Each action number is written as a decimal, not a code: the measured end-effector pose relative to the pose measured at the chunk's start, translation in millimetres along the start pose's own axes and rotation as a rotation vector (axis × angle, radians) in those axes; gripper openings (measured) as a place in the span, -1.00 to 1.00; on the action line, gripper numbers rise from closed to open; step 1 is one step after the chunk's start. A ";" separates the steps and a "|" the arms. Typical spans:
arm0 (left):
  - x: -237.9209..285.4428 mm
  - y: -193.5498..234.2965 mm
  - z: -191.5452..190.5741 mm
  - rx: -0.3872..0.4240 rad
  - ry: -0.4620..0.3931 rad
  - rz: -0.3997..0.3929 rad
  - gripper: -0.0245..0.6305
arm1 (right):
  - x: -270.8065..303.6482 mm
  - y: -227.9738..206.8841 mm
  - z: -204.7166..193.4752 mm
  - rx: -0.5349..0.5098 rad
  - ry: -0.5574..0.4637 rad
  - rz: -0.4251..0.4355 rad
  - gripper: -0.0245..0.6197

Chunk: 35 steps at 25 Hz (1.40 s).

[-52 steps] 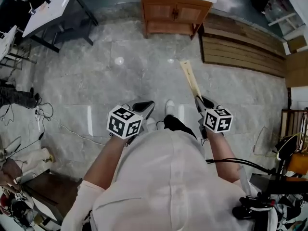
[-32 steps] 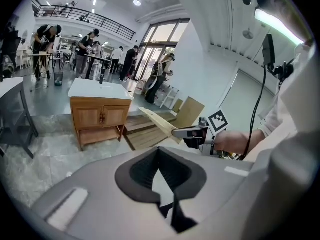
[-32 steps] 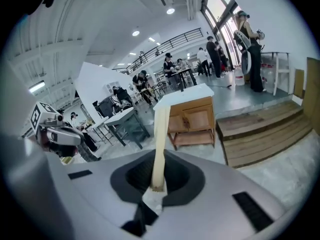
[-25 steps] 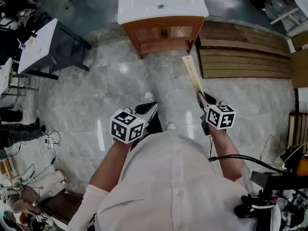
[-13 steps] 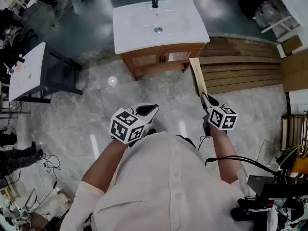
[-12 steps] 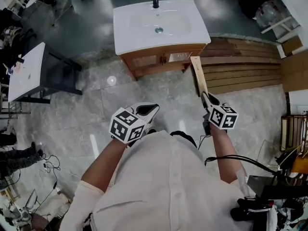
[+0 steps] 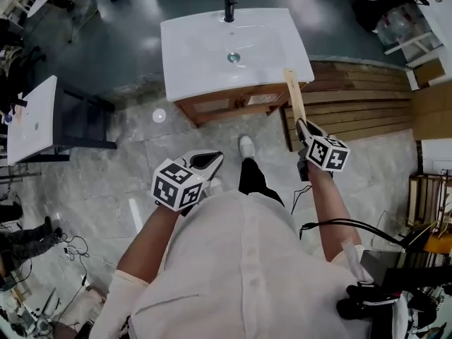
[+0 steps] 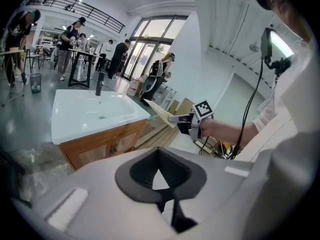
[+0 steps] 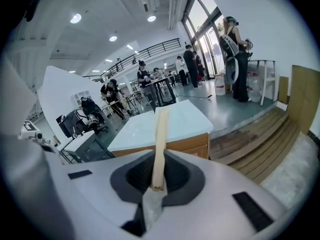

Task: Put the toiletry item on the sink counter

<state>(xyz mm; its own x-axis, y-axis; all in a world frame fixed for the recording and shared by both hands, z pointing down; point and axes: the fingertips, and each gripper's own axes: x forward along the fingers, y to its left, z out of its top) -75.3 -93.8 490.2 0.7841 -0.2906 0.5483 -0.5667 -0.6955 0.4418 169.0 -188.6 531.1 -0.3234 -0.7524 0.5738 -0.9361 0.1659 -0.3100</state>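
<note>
At the far left stands a white-topped table on a dark frame, on the grey marble floor. Right of it and nearer, the left gripper, with its black-and-white marker cube, is held out in front of the person's white shirt. In the left gripper view its dark fingers are together with nothing between them. Beyond the grippers, at the centre, is the white ceramic sink surface on a brown wooden cabinet, with a black faucet at its far edge and a round metal drain in the basin; the top is bare. A white shoe shows on the floor just near the cabinet. To the right, the long flat pale wooden strip is in the air, pointing away from the person. In the head view its far tip overlaps the near right corner of the sink surface, while the left gripper view shows the strip off to the right of the surface and apart from it. The right gripper holds the strip's near end, and in the right gripper view the fingers are clamped on the strip, which stands upright between them. Farther right, brown wooden planks lie on the floor beside the cabinet.
</note>
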 end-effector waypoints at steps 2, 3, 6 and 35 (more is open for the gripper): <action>6.9 16.9 17.5 -0.019 -0.007 0.020 -0.91 | 25.6 -15.3 19.8 -0.002 0.003 -0.002 -0.85; 11.3 25.0 26.0 -0.031 -0.009 0.031 -0.91 | 38.9 -23.8 29.9 -0.002 0.005 -0.002 -0.85; 28.4 45.3 51.9 -0.057 -0.009 0.063 -0.91 | 79.4 -50.4 59.3 -0.005 0.009 0.004 -0.85; 120.0 138.5 186.8 -0.180 -0.015 0.280 -0.91 | 315.4 -182.1 162.9 -0.024 0.136 -0.040 -0.85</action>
<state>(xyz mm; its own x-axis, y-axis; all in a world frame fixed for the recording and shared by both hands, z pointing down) -12.5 -347.8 484.5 0.5944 -0.4648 0.6562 -0.7954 -0.4600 0.3947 259.9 -559.9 645.1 -0.3001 -0.6659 0.6830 -0.9511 0.1538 -0.2679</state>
